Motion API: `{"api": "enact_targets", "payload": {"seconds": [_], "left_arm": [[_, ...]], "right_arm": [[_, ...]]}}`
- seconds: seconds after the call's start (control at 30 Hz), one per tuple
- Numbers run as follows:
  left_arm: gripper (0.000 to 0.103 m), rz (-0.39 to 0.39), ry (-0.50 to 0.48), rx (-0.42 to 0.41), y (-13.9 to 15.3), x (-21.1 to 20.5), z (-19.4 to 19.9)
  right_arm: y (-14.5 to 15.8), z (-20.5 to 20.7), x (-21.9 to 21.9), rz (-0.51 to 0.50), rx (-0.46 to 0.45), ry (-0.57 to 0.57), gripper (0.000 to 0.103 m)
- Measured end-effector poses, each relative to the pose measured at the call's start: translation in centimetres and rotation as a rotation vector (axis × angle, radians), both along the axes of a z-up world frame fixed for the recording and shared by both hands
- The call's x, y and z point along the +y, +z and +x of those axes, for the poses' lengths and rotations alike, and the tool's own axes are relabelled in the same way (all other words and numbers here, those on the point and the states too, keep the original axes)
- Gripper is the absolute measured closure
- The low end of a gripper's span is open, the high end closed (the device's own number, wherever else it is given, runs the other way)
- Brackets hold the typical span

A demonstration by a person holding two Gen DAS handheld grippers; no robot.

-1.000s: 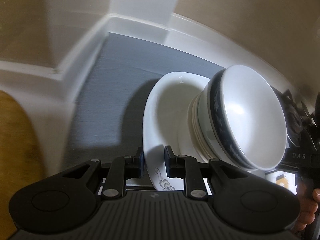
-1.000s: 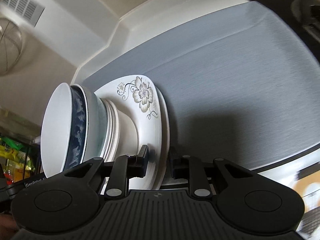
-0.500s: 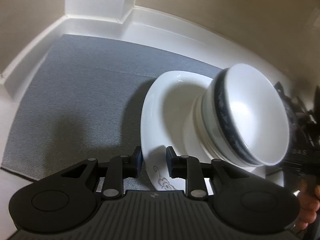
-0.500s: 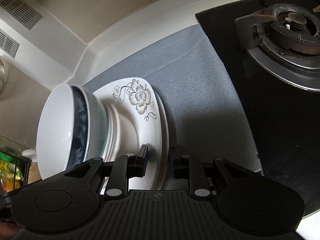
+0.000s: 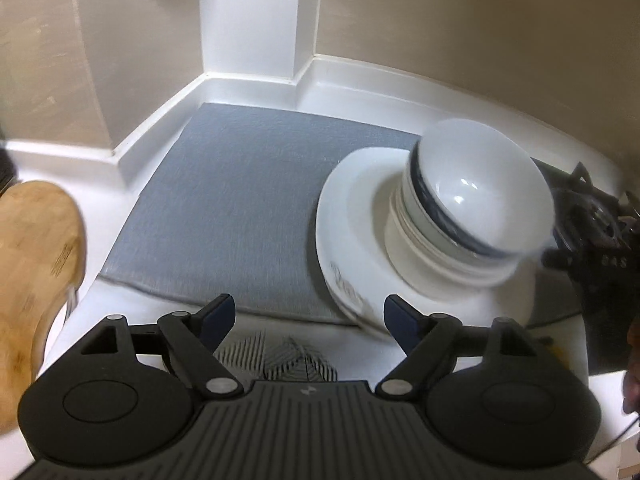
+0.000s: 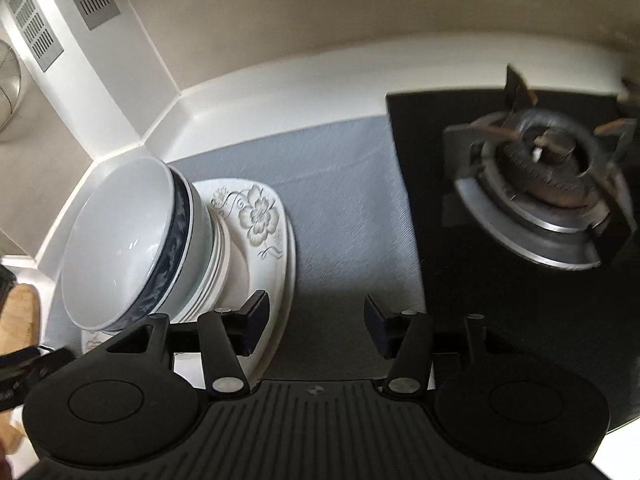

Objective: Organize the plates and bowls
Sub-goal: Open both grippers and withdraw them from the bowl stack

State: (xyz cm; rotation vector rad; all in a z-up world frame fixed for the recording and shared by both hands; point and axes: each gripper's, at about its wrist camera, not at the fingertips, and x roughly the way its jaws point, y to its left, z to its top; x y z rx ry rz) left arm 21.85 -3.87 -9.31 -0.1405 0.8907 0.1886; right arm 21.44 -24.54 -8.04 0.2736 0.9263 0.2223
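Observation:
A stack of white flower-patterned plates [image 5: 352, 216] [image 6: 260, 216] rests on a grey mat [image 5: 240, 184] [image 6: 344, 208], with nested bowls on it; the top bowl [image 5: 484, 196] [image 6: 128, 240] is white with a dark blue band. My left gripper [image 5: 308, 316] is open and empty, just in front of the stack's near-left edge. My right gripper [image 6: 316, 316] is open and empty, its left finger beside the plates' rim, apart from it.
A gas burner [image 6: 548, 184] on a black hob lies right of the mat. A wooden cutting board [image 5: 36, 264] sits at the left on the white counter. White backsplash and a corner pillar [image 5: 252, 20] close off the back.
Both grippers were shut on the plates' rim, holding the tilted stack; now the stack sits on the mat, both grippers have opened and drawn back.

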Motion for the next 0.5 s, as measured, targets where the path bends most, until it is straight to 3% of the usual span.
{"api": "enact_targets", "payload": {"seconds": [0.1, 0.23, 0.33, 0.5], "left_arm": [[0.017, -0.007, -0.015, -0.007, 1.1, -1.2, -1.9], [0.017, 0.001, -0.054, -0.025, 1.2, -1.7, -2.0], [0.017, -0.007, -0.079, -0.046, 1.4, -1.4, -1.8], [0.017, -0.016, -0.141, -0.069, 1.9, -0.4, -1.1]], "right_arm": [[0.6, -1.0, 0.3, -0.057, -0.065, -0.001, 0.048], [1.3, -1.6, 0.7, -0.071, -0.074, 0.006, 0.048], [1.7, -1.7, 1.0, -0.053, -0.035, -0.01, 0.048], [2.6, -1.1, 2.6, -0.146, 0.038, -0.092, 0.048]]}}
